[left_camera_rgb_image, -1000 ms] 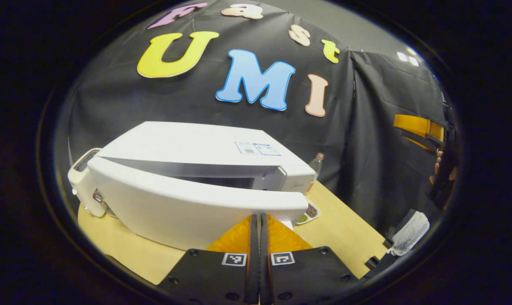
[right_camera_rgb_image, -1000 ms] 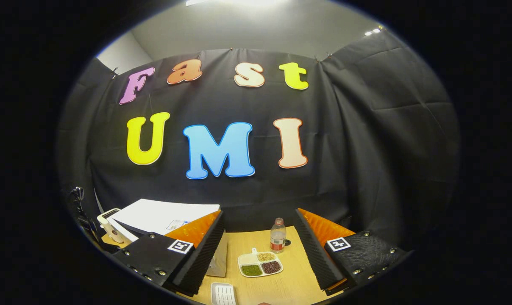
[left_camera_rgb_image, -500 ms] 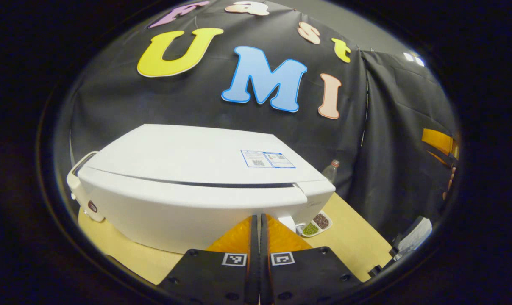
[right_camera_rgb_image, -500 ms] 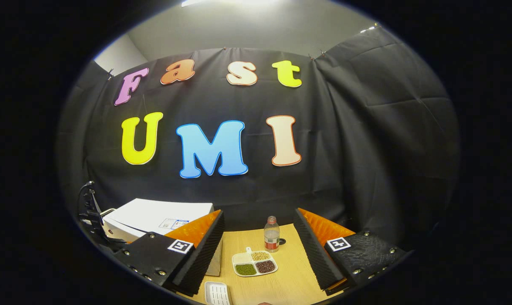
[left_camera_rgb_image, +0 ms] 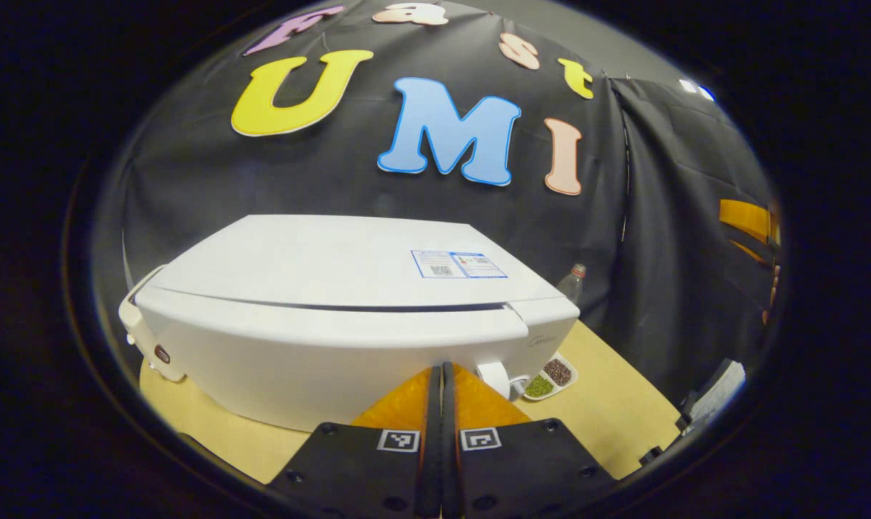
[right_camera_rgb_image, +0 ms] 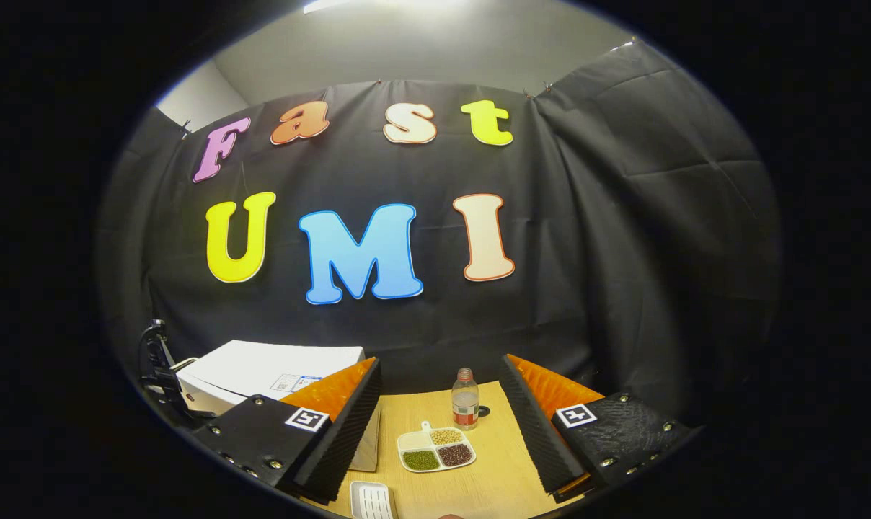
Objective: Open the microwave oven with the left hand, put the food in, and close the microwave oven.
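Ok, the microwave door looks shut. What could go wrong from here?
The left hand-held gripper, shut, sits at the microwave door beside a white knob: more push might shift the oven or turn the knob. The bottle stands just behind the divided dish; the open right hand-held gripper could topple it.

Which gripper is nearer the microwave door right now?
Left. The left gripper, fingers together, is right up against the microwave door. The right gripper is open, off to the side over the table, above the divided dish.
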Motion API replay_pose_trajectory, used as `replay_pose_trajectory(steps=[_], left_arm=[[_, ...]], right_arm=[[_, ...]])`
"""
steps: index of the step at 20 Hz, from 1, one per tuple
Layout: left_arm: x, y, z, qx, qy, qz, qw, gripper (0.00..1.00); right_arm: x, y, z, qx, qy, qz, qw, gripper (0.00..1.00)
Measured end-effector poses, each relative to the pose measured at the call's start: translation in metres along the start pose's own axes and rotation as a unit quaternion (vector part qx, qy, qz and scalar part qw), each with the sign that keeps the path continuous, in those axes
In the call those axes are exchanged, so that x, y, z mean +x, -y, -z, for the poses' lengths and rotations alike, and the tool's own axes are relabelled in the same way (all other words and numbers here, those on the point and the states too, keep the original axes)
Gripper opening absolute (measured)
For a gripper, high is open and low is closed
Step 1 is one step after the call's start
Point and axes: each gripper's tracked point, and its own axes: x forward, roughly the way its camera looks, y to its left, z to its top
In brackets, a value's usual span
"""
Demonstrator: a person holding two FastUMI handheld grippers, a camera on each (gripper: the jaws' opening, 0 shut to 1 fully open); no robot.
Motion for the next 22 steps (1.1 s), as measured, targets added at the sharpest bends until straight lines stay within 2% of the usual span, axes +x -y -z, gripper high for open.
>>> replay_pose_trajectory(steps=[5, 7, 8, 11, 14, 15, 16, 20, 22], left_arm=[[0.001, 0.000, -0.001, -0.002, 0.008, -0.007, 1.000, 0.06], [0.007, -0.005, -0.005, 0.003, 0.011, -0.013, 1.000, 0.02], [0.006, 0.000, -0.007, -0.008, 0.005, -0.008, 1.000, 0.06], [0.005, -0.003, -0.011, 0.016, 0.013, -0.013, 1.000, 0.07], [-0.023, -0.015, -0.060, 0.005, 0.058, -0.022, 0.998, 0.07], [-0.038, -0.020, -0.085, 0.007, 0.082, -0.028, 0.996, 0.11], [-0.057, -0.026, -0.111, 0.008, 0.107, -0.033, 0.994, 0.07], [-0.146, -0.047, -0.199, 0.037, 0.213, -0.072, 0.974, 0.07], [-0.183, -0.048, -0.214, 0.026, 0.240, -0.071, 0.968, 0.10]], right_arm=[[0.000, -0.010, 0.004, -0.002, -0.005, -0.012, 1.000, 0.99], [-0.002, -0.015, 0.006, -0.001, -0.007, -0.016, 1.000, 0.99], [-0.004, -0.019, 0.006, 0.000, -0.009, -0.020, 1.000, 0.99], [-0.009, -0.029, 0.005, -0.002, -0.008, -0.027, 1.000, 0.99], [-0.014, -0.043, -0.002, 0.001, -0.003, -0.036, 0.999, 0.99], [-0.015, -0.050, -0.003, 0.001, -0.001, -0.040, 0.999, 0.99], [-0.016, -0.056, -0.007, 0.000, 0.003, -0.045, 0.999, 0.99], [-0.019, -0.082, -0.027, -0.005, 0.017, -0.059, 0.998, 0.99], [-0.024, -0.093, -0.037, -0.004, 0.027, -0.061, 0.998, 0.99]])
